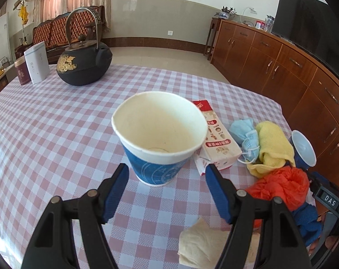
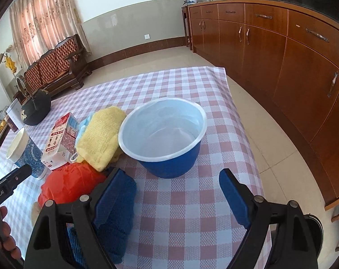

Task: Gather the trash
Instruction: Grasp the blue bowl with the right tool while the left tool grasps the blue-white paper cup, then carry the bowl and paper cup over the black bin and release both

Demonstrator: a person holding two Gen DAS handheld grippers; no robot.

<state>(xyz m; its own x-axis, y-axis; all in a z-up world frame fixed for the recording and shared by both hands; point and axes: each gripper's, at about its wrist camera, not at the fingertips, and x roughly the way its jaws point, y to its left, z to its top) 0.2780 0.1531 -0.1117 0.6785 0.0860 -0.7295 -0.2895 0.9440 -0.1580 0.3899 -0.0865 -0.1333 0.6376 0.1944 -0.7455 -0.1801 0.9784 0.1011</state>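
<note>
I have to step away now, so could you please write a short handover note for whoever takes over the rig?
Left gripper: open, empty, aimed at the upright paper cup.
Right gripper: open, empty, facing the lined blue bin.
Between them: milk carton, face mask, yellow cloth, orange bag, blue cloth; crumpled tissue nearest.
Done: nothing; bin looks empty.
Left: bin the trash.

A: The right finger of the left gripper [image 1: 167,191] covers part of the cream paper [image 1: 200,245]. The blue cloth [image 1: 308,222] right of that finger is half hidden too.

B: Left of the right gripper [image 2: 177,192], the orange bag [image 2: 68,183] hides the bottom of the yellow towel [image 2: 100,136].

A: The face mask [image 2: 84,123] only peeks out behind that towel. The words on the carton [image 2: 57,143] are too small to read.
</note>
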